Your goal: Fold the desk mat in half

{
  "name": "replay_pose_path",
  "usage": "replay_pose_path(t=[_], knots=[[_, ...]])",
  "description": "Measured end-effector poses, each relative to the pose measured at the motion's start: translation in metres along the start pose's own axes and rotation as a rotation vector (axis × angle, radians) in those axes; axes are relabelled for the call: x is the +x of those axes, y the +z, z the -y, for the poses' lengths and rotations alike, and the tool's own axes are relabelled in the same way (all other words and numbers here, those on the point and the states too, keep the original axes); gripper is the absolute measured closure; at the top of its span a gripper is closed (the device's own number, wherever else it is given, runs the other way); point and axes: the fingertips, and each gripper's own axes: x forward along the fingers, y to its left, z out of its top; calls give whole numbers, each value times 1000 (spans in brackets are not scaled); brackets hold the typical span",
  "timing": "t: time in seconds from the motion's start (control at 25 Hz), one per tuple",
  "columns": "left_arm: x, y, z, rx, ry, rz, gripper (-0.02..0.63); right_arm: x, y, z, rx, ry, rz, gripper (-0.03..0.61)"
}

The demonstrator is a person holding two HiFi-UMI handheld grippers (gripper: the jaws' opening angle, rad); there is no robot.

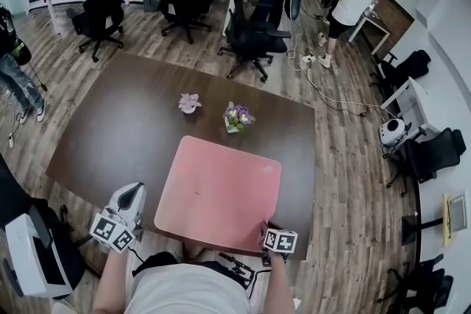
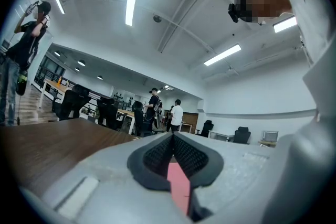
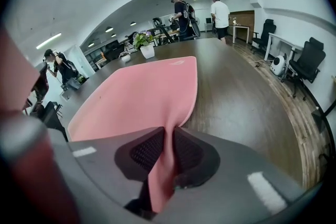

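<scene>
A pink desk mat lies flat on the dark brown table, its near edge at the table's near edge. My right gripper is at the mat's near right corner. In the right gripper view its jaws are shut on that corner, and the mat rises in a pinched fold between the pads. My left gripper is by the mat's near left corner. In the left gripper view its jaws are closed, with a strip of the pink mat between the pads.
Two small flower pots stand on the table just beyond the mat's far edge. Black office chairs, other desks and several people fill the floor behind the table. A white device sits low at the left.
</scene>
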Motion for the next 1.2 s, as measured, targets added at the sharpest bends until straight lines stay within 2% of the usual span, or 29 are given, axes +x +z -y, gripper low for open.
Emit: replay_pose_path(t=[0.12, 0.36, 0.6, 0.76, 0.96, 1.2], knots=[[-1, 2, 1, -2, -3, 5, 607, -2, 3, -6, -32, 33, 21, 535], [-9, 4, 0, 14, 4, 2, 607, -28, 23, -25, -55, 93, 111, 543], [-20, -3, -3, 5, 34, -6, 607, -64, 63, -82, -25, 281, 232, 546], [-26, -4, -5, 5, 55, -7, 607, -76, 90, -132, -43, 398, 282, 546], [-38, -5, -12, 5, 94, -9, 607, -63, 111, -194, -93, 507, 275, 546], [-56, -7, -22, -3, 147, -16, 607, -21, 111, -263, -169, 570, 191, 545]])
